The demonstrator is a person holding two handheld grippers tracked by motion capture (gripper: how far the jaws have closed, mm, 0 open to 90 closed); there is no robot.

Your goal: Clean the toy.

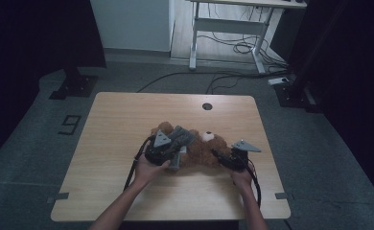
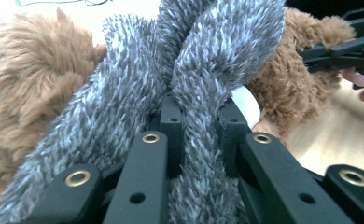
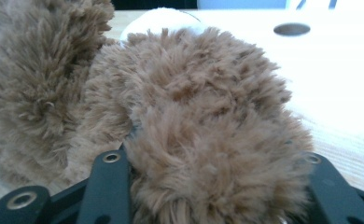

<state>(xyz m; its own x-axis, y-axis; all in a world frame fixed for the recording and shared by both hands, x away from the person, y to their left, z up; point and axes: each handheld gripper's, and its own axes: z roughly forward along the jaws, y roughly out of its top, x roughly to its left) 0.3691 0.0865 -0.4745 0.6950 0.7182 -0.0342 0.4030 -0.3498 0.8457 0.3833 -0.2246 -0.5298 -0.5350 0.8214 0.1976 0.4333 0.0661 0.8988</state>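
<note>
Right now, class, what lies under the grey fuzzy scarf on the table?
Under the grey scarf lies the brown teddy bear, its fur showing on both sides. The left gripper clamps one scarf strand. The bear's middle is covered.

Your left forearm comes in from the bottom of the high view, angled up and rightward; your left hand (image 1: 149,168) cups the left gripper (image 1: 173,148) from below, its jaws clamped tight; your right forearm rises more steeply; your right hand (image 1: 241,176) holds the right gripper (image 1: 217,155) pointing leftward toward the other, its jaws seemingly pressed closed, though fur hides the pads.
</note>
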